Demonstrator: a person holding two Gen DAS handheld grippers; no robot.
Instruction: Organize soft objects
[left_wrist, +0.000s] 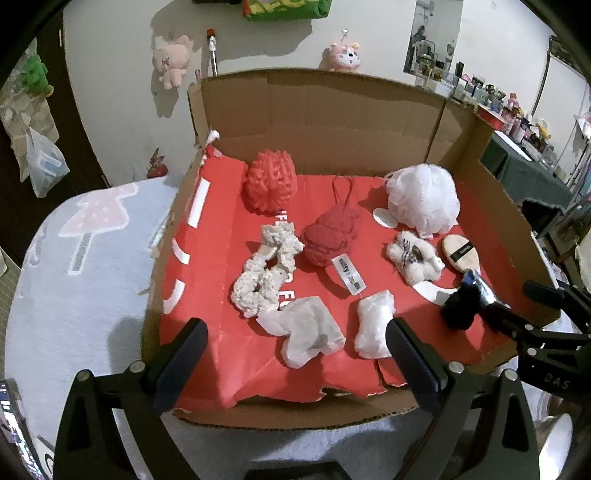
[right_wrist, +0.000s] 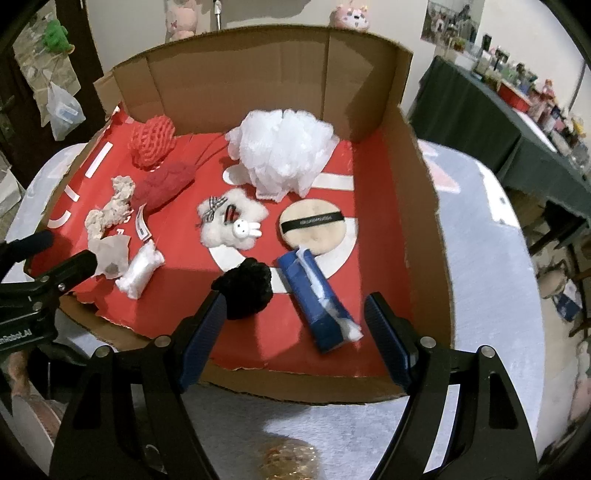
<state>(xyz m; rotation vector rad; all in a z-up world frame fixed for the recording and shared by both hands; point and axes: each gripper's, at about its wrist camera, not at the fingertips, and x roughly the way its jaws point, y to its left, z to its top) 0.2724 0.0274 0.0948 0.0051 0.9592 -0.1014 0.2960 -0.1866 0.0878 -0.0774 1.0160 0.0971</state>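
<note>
A red-lined cardboard tray holds several soft things: a white mesh pouf, a red mesh pouf, a red knit piece, a cream scrunchie, a fluffy white clip, a round powder puff, a black pompom, a blue packet, a white pad and a crumpled cloth. My left gripper is open over the cloth and pad. My right gripper is open around the pompom and packet, touching neither.
The tray lies on a pale patterned tabletop. Its tall cardboard back wall stands behind the objects. A dark-clothed side table with clutter stands at the right. Plush toys hang on the wall.
</note>
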